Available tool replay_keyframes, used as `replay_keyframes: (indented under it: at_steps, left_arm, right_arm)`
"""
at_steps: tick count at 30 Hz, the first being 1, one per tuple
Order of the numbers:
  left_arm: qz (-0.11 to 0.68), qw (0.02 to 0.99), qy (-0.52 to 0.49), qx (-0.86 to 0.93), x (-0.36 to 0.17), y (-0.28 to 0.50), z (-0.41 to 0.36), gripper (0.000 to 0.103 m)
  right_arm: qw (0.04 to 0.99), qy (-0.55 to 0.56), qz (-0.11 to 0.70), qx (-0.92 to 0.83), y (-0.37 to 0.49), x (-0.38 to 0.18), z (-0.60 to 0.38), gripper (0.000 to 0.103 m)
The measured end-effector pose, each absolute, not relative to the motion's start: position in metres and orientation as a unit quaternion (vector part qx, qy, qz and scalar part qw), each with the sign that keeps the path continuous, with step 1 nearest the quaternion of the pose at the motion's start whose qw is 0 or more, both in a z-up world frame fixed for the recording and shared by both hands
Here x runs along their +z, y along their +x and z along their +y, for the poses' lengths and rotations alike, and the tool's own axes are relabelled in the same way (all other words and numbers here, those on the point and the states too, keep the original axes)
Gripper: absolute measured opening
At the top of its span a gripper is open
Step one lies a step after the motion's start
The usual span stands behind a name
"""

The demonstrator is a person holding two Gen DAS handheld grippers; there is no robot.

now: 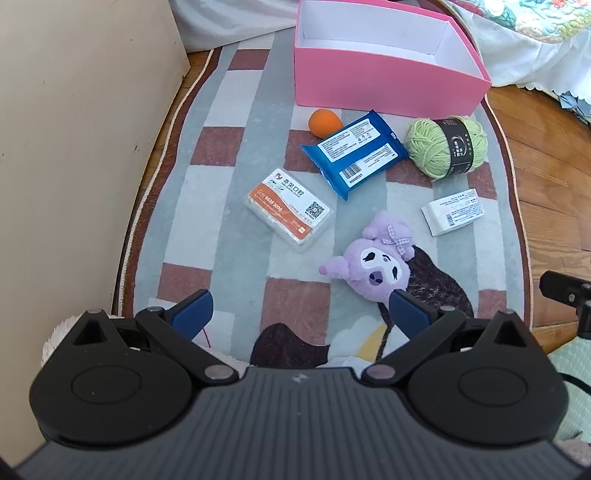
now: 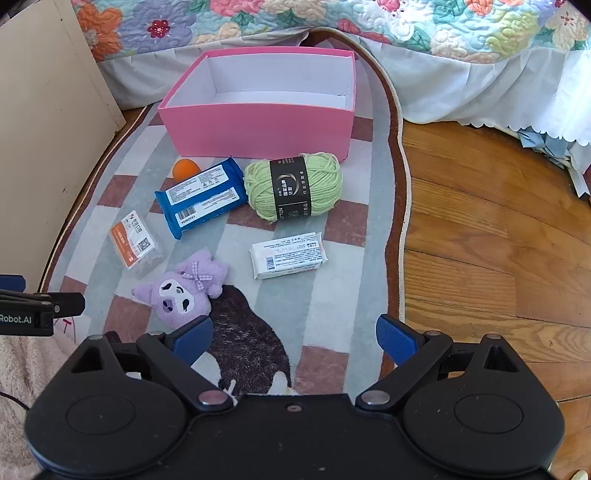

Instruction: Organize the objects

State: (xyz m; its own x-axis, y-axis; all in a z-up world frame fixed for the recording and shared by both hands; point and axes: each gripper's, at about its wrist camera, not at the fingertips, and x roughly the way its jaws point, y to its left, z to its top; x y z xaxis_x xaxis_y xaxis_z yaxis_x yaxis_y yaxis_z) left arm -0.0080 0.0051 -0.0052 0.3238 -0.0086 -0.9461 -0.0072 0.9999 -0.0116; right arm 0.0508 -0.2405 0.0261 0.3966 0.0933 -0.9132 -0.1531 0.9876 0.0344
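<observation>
Claws [image 1: 301, 314] [image 2: 293, 332] agape above plush [image 1: 373, 271]

The storage box [image 2: 258, 127] is pink outside and white inside. The rug [image 2: 332, 295] beneath it is checked in grey, white and dusty red-brown, with a dark brown border and a dark brown figure near its front. The yarn ball [image 2: 325, 184] is pale green, wrapped in a black band with white lettering. The wipes pack [image 2: 201, 199] is blue with white labels and a barcode. The small ball [image 2: 185, 169] is orange. The clear plastic case [image 1: 288, 210] carries an orange and white card. The small packet [image 2: 290, 254] is white with dark print. The plush toy [image 1: 373, 266] is lilac, with a white face and a checked lilac bow. The bedspread [image 2: 295, 22] is a many-coloured floral quilt over a white scalloped skirt. The floor [image 2: 498, 240] is warm brown wood. The finger pads [image 2: 192, 338] are blue on black arms.
</observation>
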Motion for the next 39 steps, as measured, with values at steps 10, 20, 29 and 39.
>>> replay_keyframes:
  at_steps: [10, 20, 29, 39]
  left_arm:
    - [0.591, 0.807, -0.013, 0.010, -0.010, -0.006, 0.009, 0.103]
    - [0.585, 0.810, -0.035, -0.006, -0.008, -0.008, 0.011, 0.103]
    - [0.572, 0.817, -0.069, -0.009, -0.008, -0.009, 0.017, 0.103]
    - [0.558, 0.826, -0.070, -0.016, -0.002, -0.013, 0.019, 0.103]
  right_arm:
    - [0.833, -0.032, 0.548, 0.072, 0.052, 0.025, -0.239, 0.097]
    - [0.826, -0.046, 0.557, 0.071, 0.055, 0.018, -0.238, 0.097]
    - [0.825, -0.058, 0.557, 0.078, 0.054, 0.016, -0.232, 0.097]
    - [0.828, -0.063, 0.553, 0.078, 0.053, 0.018, -0.232, 0.097]
